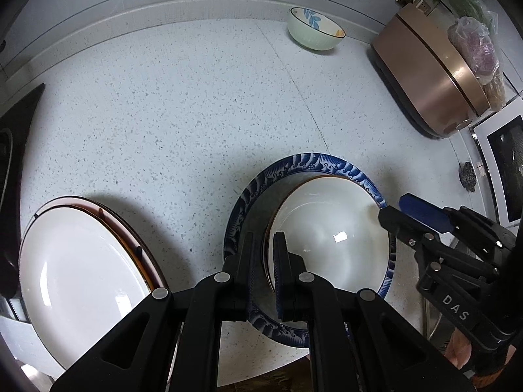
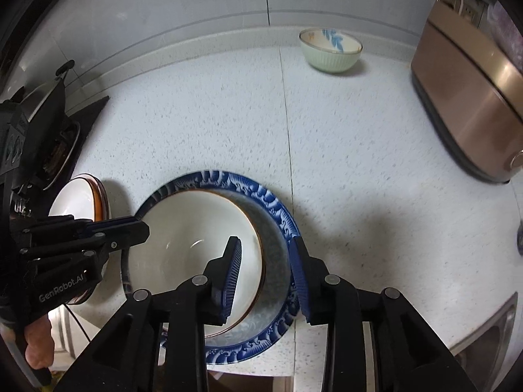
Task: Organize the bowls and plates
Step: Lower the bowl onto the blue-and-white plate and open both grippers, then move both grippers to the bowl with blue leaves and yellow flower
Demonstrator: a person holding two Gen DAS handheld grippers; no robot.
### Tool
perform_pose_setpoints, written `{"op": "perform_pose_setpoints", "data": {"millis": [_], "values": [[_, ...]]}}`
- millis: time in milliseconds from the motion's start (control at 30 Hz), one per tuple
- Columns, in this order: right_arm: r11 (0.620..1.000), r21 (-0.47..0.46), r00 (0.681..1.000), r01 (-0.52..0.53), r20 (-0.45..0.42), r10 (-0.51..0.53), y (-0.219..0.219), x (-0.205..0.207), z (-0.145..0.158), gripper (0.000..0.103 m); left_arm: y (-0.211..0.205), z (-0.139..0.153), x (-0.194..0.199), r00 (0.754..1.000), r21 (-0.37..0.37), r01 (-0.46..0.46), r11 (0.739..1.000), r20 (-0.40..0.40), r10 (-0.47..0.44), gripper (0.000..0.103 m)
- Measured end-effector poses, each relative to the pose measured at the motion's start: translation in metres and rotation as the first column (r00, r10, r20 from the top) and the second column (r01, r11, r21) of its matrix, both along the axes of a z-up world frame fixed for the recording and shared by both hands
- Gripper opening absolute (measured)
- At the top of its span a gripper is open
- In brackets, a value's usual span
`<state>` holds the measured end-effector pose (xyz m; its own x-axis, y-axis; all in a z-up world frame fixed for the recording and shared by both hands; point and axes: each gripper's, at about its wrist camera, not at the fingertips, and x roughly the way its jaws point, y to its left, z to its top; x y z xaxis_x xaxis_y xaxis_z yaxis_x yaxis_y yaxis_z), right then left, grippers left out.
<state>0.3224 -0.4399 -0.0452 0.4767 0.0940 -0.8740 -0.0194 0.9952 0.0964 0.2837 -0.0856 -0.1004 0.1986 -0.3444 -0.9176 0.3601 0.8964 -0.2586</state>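
A white bowl with a brown rim (image 1: 330, 238) (image 2: 196, 245) sits in a blue-patterned plate (image 1: 313, 163) (image 2: 261, 196) near the counter's front edge. My left gripper (image 1: 264, 248) is shut on the bowl's left rim. My right gripper (image 2: 264, 254) is open, its fingers straddling the bowl's right rim; it shows in the left wrist view (image 1: 405, 210). A stack of white plates (image 1: 81, 277) (image 2: 78, 196) lies at the left. A pale green bowl with blue leaves (image 1: 315, 29) (image 2: 330, 50) stands at the back.
A copper-coloured appliance (image 1: 431, 72) (image 2: 470, 107) stands at the right. A black stovetop (image 1: 16, 124) with a pan (image 2: 59, 143) lies at the left. A white microwave (image 1: 503, 170) is at the far right. A sink edge (image 2: 487, 333) is at the front right.
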Motion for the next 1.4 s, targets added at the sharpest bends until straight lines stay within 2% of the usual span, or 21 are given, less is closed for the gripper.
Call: {"op": "perform_pose_setpoints", "data": {"millis": [233,567,667,800,1067,1200,1400], "values": [[1.000,-0.013,0.999,-0.009,0.051,0.010,-0.002,-0.014,0.018,0.035,0.002,0.013,0.001,1.000,-0.019,0.012,1.000,0.022,-0.011,0.008],[0.999,-0.046,0.994,0.017,0.107,-0.012,-0.023,-0.017,0.040,0.053,0.007,0.032,0.011,0.999,-0.044,0.019,0.999,0.048,-0.017,0.008],[0.998,-0.057,0.992,0.030,0.122,-0.023,-0.032,-0.012,0.046,0.054,0.002,0.037,0.020,0.998,-0.047,0.017,0.999,0.054,-0.015,0.011],[0.998,-0.051,0.991,0.039,0.131,-0.032,-0.045,0.000,0.050,0.055,-0.008,0.037,0.031,0.998,-0.043,0.018,0.999,0.055,-0.015,0.014],[0.999,-0.033,0.990,0.030,0.140,-0.026,-0.066,0.037,0.048,0.057,-0.036,0.032,0.059,0.998,0.000,0.022,1.000,0.059,-0.022,0.015],[0.998,-0.039,0.987,0.038,0.157,-0.032,-0.077,0.062,0.050,0.057,-0.058,0.032,0.087,0.996,0.029,0.025,0.999,0.079,-0.027,0.015],[0.996,-0.055,0.983,0.075,0.171,-0.065,-0.091,0.108,0.051,0.057,-0.082,0.039,0.133,0.994,0.023,0.018,1.000,0.108,-0.020,0.017]]}}
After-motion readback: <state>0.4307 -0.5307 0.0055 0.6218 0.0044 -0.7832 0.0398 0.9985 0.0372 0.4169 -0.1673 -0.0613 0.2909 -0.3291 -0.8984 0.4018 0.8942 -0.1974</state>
